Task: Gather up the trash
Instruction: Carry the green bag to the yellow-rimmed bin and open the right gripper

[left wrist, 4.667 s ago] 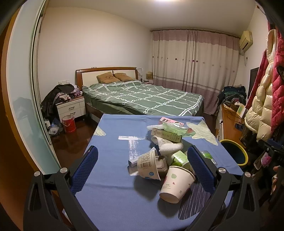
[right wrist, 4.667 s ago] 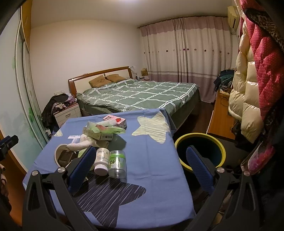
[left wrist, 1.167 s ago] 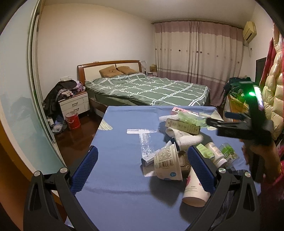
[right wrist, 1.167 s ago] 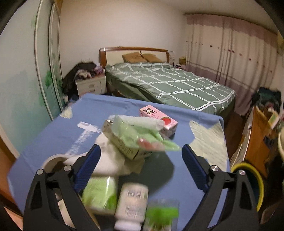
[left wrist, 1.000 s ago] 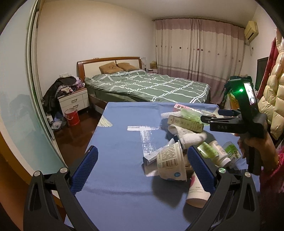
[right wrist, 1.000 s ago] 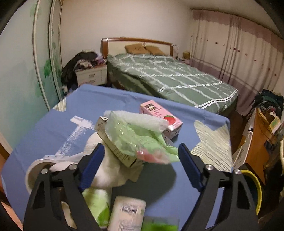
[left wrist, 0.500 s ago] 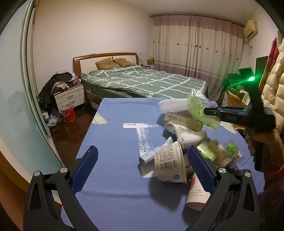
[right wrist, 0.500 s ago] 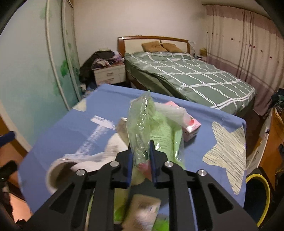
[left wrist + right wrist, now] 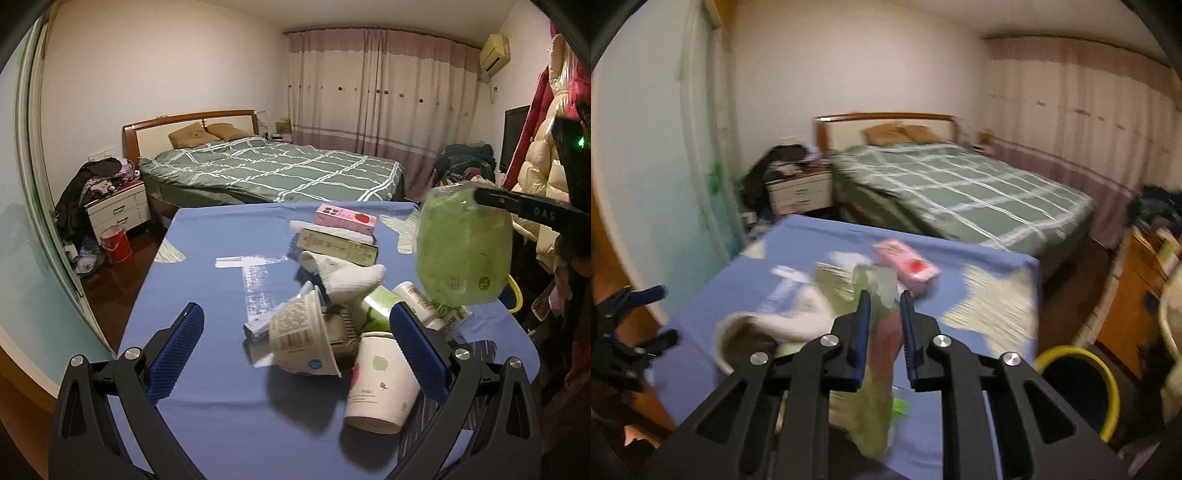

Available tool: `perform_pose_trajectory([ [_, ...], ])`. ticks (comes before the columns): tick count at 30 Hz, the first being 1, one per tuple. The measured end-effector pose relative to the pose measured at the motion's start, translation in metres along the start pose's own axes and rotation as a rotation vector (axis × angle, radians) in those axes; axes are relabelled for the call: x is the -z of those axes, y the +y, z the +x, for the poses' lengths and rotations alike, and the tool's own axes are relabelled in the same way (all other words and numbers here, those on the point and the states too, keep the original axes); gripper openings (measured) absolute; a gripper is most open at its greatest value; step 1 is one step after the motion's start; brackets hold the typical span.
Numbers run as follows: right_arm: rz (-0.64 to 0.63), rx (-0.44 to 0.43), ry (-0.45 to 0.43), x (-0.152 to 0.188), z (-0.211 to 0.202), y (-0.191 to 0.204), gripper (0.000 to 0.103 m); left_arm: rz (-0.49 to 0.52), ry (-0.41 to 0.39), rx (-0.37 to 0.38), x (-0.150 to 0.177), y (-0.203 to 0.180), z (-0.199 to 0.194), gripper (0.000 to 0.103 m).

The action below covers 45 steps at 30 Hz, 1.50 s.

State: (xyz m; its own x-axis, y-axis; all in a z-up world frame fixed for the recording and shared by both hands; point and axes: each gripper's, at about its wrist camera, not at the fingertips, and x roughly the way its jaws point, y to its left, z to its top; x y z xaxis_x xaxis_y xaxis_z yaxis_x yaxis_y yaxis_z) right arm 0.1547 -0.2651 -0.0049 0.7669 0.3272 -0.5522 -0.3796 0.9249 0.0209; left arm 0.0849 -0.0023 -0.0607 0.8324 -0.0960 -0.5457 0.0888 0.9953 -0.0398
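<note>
Above the worktop (image 9: 207, 373), the right claw (image 9: 883, 306) has clamped shut on the green plastic bag (image 9: 463, 251) and lifted it off the trash pile; next comes the yellow-rimmed bin (image 9: 1075, 391). The left claw (image 9: 295, 343) gapes wide, empty.

The right gripper (image 9: 883, 301) was squeezed tight on a green plastic bag (image 9: 463, 245), which hung down toward 6 o'clock. The left gripper (image 9: 295, 349) had its blue pads (image 9: 177, 347) wide apart, holding nothing
</note>
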Motion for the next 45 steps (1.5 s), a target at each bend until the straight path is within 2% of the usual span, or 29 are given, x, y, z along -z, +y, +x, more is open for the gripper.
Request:
perform_pose_trajectory([
  [4, 0.123, 0.103, 0.005, 0.016, -0.006, -0.061, 0.010, -0.006, 0.022, 0.025, 0.001, -0.005, 0.007, 0.099],
  [7, 0.212, 0.093, 0.010, 0.027, -0.006, -0.097, 0.007, 0.006, 0.029, 0.029, 0.001, -0.012, 0.011, 0.099],
  [11, 0.254, 0.074, -0.004, 0.033, -0.009, -0.111, 0.007, 0.016, 0.031, 0.026, -0.002, -0.021, 0.013, 0.099],
  [15, 0.253, 0.101, -0.039, 0.033, -0.021, -0.122, 0.007, 0.032, 0.031, 0.029, -0.006, -0.028, 0.012, 0.099],
  [18, 0.260, 0.169, -0.060, 0.033, -0.027, -0.138, 0.007, 0.044, 0.036, 0.040, -0.008, -0.033, 0.016, 0.099],
  [22, 0.258, 0.318, -0.056, 0.036, -0.030, -0.164, 0.007, 0.053, 0.052, 0.054, -0.008, -0.038, 0.023, 0.099],
  [26, 0.272, 0.460, -0.008, 0.046, -0.019, -0.196, 0.007, 0.055, 0.057, 0.062, -0.007, -0.041, 0.027, 0.099],
  [31, 0.303, 0.540, 0.081, 0.065, 0.010, -0.232, 0.007, 0.052, 0.073, 0.056, -0.006, -0.039, 0.033, 0.099],
  [34, 0.327, 0.553, 0.119, 0.076, 0.026, -0.243, 0.009, 0.055, 0.078, 0.046, -0.006, -0.038, 0.036, 0.099],
  [36, 0.340, 0.547, 0.136, 0.081, 0.033, -0.246, 0.021, 0.053, 0.084, 0.037, -0.006, -0.036, 0.038, 0.099],
  [38, 0.342, 0.541, 0.132, 0.085, 0.034, -0.242, 0.029, 0.046, 0.093, 0.036, -0.006, -0.033, 0.040, 0.099],
  [45, 0.338, 0.518, 0.120, 0.083, 0.031, -0.227, 0.034, 0.036, 0.122, 0.038, -0.004, -0.027, 0.053, 0.099],
])
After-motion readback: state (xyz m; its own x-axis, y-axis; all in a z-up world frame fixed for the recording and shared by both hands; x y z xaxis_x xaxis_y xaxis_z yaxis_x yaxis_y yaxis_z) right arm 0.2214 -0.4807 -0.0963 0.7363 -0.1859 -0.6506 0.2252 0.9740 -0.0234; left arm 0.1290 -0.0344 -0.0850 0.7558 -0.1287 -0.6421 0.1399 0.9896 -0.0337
